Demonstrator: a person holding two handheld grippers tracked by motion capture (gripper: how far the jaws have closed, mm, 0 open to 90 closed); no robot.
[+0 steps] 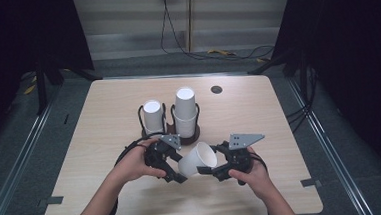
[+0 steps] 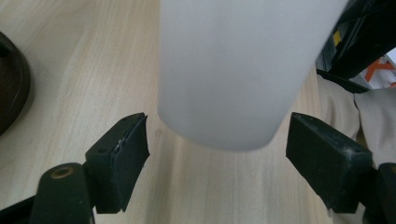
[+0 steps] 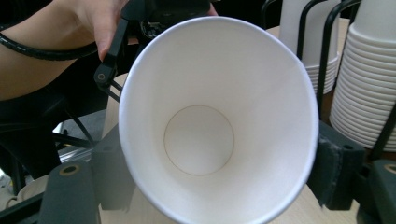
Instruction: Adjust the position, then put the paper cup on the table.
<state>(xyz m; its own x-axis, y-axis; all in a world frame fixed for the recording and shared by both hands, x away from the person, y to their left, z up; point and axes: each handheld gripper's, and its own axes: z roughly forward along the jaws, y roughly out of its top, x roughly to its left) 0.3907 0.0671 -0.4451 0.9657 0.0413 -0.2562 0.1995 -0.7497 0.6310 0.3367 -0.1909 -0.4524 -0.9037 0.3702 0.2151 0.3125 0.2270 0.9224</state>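
While a single white paper cup (image 1: 197, 159) lay on its side in the air between the two tongs, the handover looked to be the step in hand. The right tongs (image 1: 208, 169) held the cup near its rim, its pads pressing the wall in on both sides so that the mouth bowed to an oval in the right gripper view (image 3: 218, 122). The left tongs (image 1: 174, 169) stood wide around the cup's closed end (image 2: 233, 74), both pads apart from the wall, so the cup seemed released to the right. Beyond both tongs, two wire holders stood on the tabletop (image 1: 259, 118), a taller stack of cups (image 1: 185, 113) and a shorter stack (image 1: 153, 115). Next, the right tongs probably had to carry the cup away alone, keeping its squeeze gentle on the thin wall.
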